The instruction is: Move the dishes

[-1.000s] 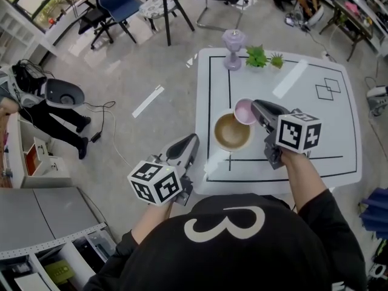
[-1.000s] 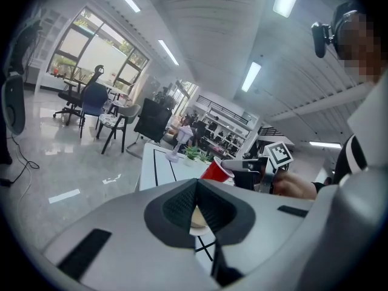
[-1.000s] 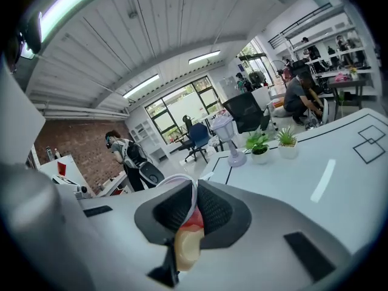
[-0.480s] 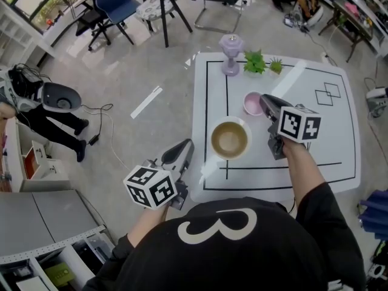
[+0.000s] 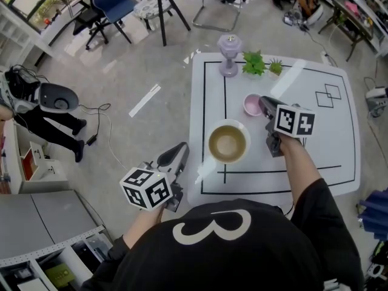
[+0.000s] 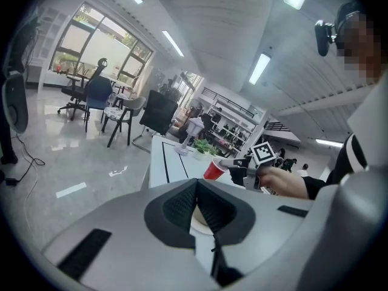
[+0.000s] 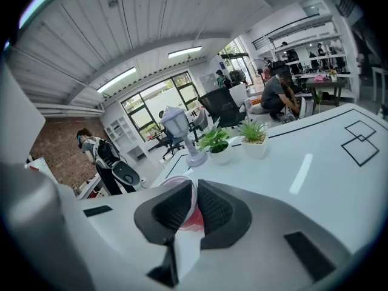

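A cream bowl with a brown inside (image 5: pixel 228 142) stands on the white table (image 5: pixel 315 144), near its front left. Just beyond it a pink cup (image 5: pixel 251 105) is pinched by its rim in my right gripper (image 5: pixel 262 103). In the right gripper view the jaws (image 7: pixel 193 193) are shut on the cup's wall, red (image 7: pixel 193 219) inside. My left gripper (image 5: pixel 180 149) hangs off the table's left edge, level with the bowl, jaws shut and empty. In the left gripper view (image 6: pixel 197 190) the bowl (image 6: pixel 200 217) shows behind the jaws and the cup (image 6: pixel 213 170) farther off.
A lilac stemmed lamp (image 5: pixel 230 46) and two small potted plants (image 5: pixel 254 62) (image 5: pixel 276 66) stand at the table's far edge. Black lines mark fields on the tabletop. Chairs (image 5: pixel 115 2) stand beyond the table, and a person (image 5: pixel 36 108) is at the far left.
The right gripper has carried the pink cup off the bowl's rim, farther up the table. The left gripper has drawn back from the table edge. The bowl has stayed put.
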Available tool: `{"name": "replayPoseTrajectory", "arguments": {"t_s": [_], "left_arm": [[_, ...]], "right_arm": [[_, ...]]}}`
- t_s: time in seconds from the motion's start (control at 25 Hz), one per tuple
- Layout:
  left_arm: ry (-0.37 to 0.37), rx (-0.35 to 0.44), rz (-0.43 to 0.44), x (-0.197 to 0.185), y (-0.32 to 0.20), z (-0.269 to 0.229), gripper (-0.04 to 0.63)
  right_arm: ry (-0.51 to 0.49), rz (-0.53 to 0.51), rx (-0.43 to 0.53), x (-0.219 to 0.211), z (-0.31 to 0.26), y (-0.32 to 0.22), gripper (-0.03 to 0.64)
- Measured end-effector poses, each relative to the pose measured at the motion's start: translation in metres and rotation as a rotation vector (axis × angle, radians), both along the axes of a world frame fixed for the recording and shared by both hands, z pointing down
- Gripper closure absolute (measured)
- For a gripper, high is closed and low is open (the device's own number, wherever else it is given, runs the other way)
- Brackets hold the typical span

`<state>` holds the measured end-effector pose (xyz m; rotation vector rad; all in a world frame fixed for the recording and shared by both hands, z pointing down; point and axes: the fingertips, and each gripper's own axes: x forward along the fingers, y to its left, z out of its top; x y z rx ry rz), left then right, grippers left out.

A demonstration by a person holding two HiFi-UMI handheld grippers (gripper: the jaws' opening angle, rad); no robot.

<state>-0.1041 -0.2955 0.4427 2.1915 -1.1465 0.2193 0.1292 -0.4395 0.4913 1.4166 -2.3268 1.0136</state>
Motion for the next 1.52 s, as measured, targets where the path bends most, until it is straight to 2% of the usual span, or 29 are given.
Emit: {"name": "replayPoseTrajectory", "arguments": {"t_s": [0.32,0.52,0.68,1.0,1.52], "left_arm": [[-0.005,0.0,-0.017,-0.006,0.0,0.001,0.592],[-0.004,0.008,-0.021,-0.008,0.004,-0.003,0.592],[0.008,0.017,-0.021,-0.007,0.009,-0.007,0.592],[0.033,0.013,-0.029,-0.006,0.025,-0.006,0.592],[0.045,0.006,-0.042,-0.005,0.045,-0.005,0.592]], "right_arm": [[0.0,0.01,-0.02,0.004,0.009,-0.001,0.549],[-0.006,0.007,0.012,0.004,-0.004,0.003,0.438],[-0.004,-0.022,0.052,-0.002,-0.022,0.017,0.382],[-0.017,-0.11,0.086,-0.023,-0.04,0.066,0.37],[-0.02,-0.185,-0.022,-0.051,0.004,0.118,0.377]]}}
